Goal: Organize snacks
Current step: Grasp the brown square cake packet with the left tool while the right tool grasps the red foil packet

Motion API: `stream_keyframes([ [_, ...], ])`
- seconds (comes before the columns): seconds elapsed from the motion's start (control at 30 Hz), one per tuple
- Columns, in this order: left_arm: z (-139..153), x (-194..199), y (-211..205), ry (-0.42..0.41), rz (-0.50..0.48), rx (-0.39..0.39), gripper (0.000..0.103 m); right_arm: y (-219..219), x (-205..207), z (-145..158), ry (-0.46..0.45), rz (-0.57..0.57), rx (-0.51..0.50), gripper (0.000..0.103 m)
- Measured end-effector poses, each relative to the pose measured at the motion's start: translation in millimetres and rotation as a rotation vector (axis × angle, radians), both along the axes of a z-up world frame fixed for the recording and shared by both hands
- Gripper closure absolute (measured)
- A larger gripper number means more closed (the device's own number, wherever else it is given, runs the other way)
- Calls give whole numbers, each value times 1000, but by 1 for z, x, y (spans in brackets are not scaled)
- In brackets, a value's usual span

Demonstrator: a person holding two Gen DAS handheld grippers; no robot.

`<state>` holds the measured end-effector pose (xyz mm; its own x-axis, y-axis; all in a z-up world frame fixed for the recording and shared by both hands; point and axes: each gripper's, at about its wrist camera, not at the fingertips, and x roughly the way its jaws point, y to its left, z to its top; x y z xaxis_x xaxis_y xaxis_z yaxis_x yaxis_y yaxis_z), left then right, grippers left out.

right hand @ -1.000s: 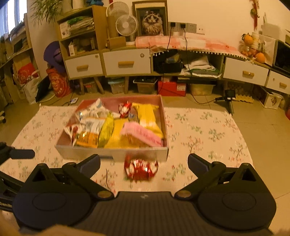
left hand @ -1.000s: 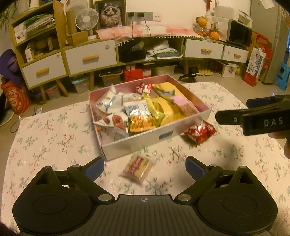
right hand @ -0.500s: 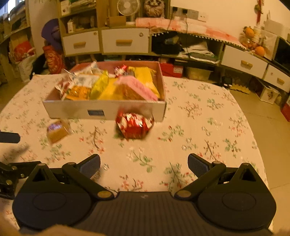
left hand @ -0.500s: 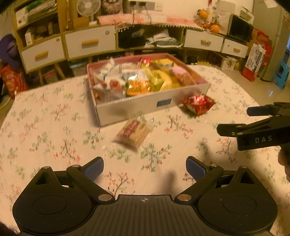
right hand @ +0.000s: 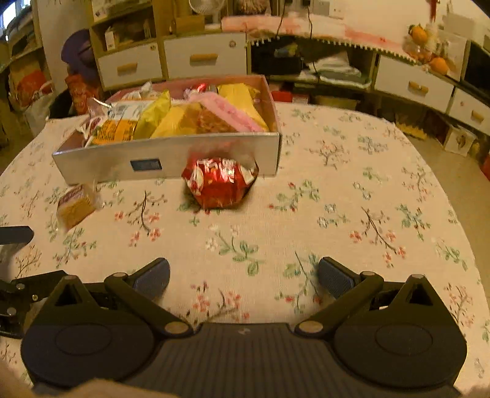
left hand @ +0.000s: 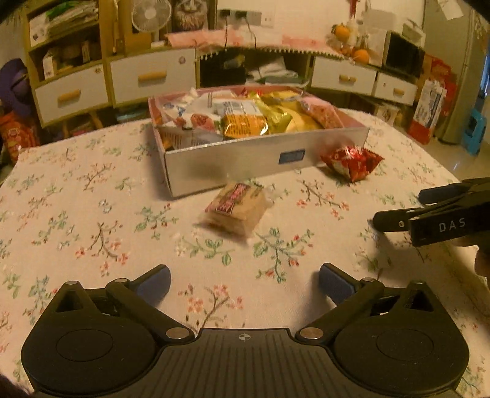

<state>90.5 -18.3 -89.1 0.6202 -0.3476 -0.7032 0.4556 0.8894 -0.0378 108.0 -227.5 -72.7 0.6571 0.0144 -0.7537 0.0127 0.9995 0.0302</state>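
Red snack packet (right hand: 220, 182): table centre, against box (right hand: 171, 159) front wall; light, crinkly, slippery; pinch mid-body. Right gripper (right hand: 244, 275) apart, empty; left gripper (left hand: 244, 280) opening, empty.

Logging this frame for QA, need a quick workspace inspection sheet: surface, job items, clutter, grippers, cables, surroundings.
Surface: table under a floral cloth, flat.
Job's things: snack box packed with packets; red packet and tan wrapped snack lie loose on the cloth in front of it, apart from each other.
Clutter: nothing seen on the table besides these.
Grippers: left gripper jaws opening, nothing between them; right gripper open, empty, red packet ahead of it.
Cables: two black cables hang from wall sockets behind the table.
Surroundings: drawer units, fan, oranges.
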Motion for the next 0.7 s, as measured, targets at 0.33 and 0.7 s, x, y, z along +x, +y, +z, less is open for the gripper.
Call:
stream_keyframes([
  [0.33, -6, 22, -13, -68, 7, -30, 0, 3, 20, -4, -67, -14, -1, 0],
  [0.7, -3, 32, -21, -94, 33, -50, 19, 5, 36, -3, -68, -16, -9, 0],
])
